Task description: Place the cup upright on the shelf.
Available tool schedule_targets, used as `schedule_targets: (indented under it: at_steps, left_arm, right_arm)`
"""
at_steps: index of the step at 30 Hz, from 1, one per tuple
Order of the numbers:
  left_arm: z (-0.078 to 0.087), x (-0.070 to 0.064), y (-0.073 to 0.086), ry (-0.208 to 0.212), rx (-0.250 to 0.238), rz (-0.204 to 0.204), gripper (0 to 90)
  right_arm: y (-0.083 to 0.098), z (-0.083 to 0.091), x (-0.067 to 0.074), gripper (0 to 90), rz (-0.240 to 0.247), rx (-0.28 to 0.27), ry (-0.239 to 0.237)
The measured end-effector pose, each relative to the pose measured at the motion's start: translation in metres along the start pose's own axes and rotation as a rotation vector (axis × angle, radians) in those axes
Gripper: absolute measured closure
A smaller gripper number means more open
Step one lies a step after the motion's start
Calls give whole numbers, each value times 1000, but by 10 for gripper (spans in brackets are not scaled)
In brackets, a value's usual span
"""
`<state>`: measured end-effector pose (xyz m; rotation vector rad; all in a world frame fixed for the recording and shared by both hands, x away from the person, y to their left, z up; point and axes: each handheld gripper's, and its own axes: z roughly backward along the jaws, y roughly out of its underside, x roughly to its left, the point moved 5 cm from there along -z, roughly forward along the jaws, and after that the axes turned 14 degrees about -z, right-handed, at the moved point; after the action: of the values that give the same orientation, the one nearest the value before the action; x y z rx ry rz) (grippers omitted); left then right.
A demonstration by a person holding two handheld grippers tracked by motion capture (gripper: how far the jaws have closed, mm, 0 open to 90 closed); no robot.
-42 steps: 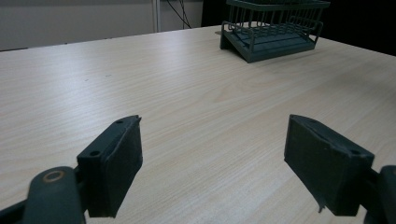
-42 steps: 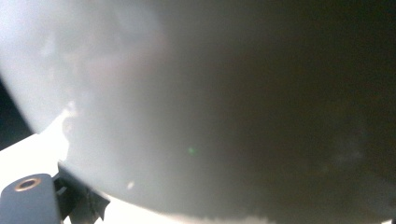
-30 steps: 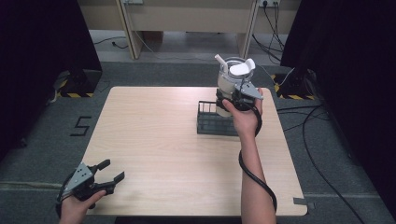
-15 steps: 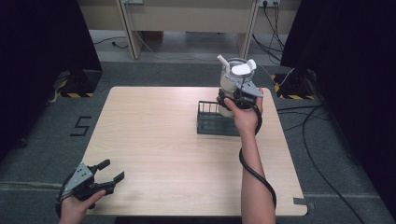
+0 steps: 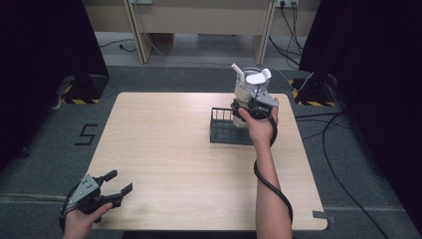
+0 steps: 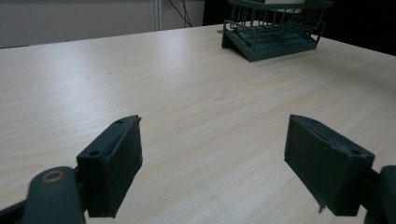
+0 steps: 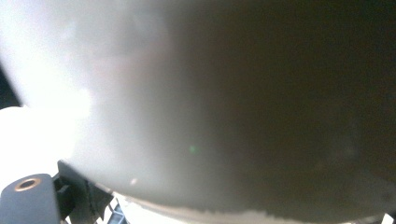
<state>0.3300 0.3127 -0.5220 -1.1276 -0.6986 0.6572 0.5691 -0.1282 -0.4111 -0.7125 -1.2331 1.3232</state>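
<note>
I am counting one jug (image 5: 247,89) and one dark wire rack (image 5: 226,128), both near the desk's (image 5: 164,149) far right corner. I am holding the right gripper (image 5: 251,107) against the jug, a clear container with a white lid, which is standing at the rack's far right end; I cannot tell how far its jaws are apart. I am keeping the left gripper (image 5: 112,184) wide open, holding nothing, at the near left corner.

Both forearms are bare, each hand carrying a black two-jaw gripper with a grey three-cornered top plate, a thick black cable (image 5: 271,184) trailing from the right gripper (image 5: 251,105).
</note>
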Motion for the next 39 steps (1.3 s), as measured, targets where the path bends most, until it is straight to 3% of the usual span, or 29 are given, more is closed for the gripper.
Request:
schedule_targets:
  at_steps: [19,39]
  left_arm:
    - [0,0,0,1,1,-2,184]
    - [0,-1,0,5,0,-9,183]
  right_arm:
    - [26,-14,-9,107,-7,41,37]
    - [35,-10,-6,77,41,-9,51]
